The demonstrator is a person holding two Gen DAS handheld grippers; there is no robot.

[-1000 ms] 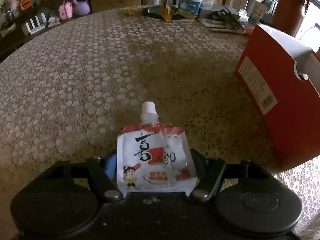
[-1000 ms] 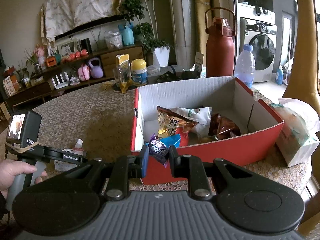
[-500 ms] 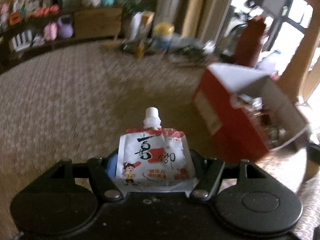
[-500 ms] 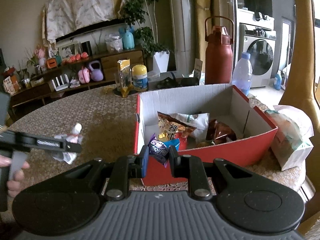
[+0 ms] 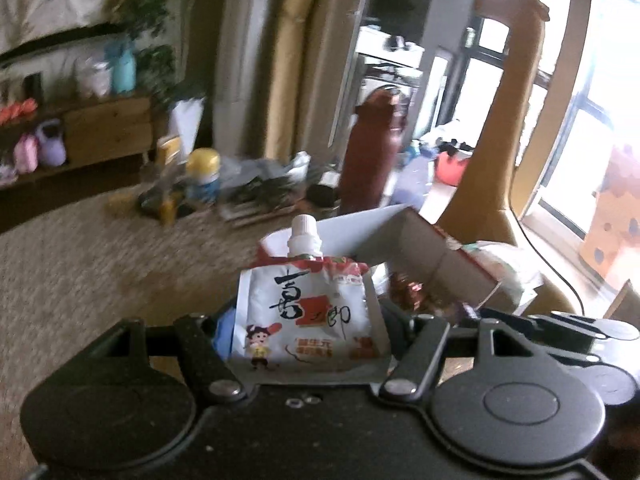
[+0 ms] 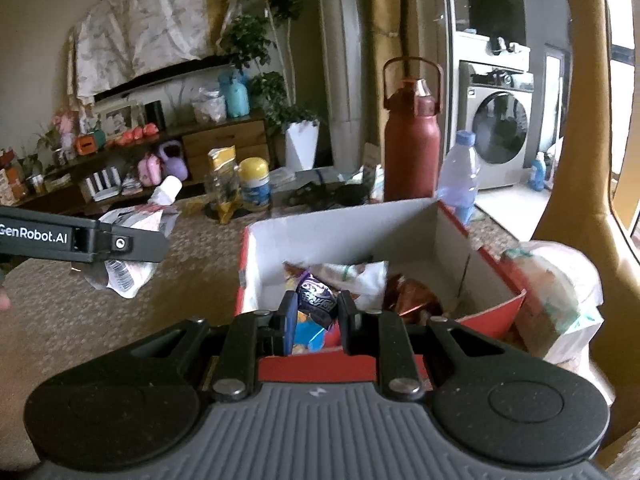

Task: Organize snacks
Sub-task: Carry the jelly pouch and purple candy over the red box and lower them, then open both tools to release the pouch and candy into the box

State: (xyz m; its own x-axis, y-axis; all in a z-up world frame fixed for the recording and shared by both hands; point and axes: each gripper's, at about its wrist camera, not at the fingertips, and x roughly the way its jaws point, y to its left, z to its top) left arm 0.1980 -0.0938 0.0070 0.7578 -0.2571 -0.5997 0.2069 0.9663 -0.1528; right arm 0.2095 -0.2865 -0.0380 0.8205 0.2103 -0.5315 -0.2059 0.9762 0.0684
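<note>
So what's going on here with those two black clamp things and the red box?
A person is sorting snacks into a red cardboard box. The left gripper has its jaws closed on a white spouted pouch, held in the air beside the box. The right gripper pinches a small purple packet over the box, where other snack bags already lie.

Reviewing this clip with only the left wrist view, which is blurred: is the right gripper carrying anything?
Observer: Yes, the right gripper is shut on a small purple snack packet.
Operator: Where is it?
Observer: Over the near edge of the red cardboard box with a white inside.
Operator: What stands behind the box?
Observer: A clear plastic water bottle with a blue cap, beside the dark red flask.
</note>
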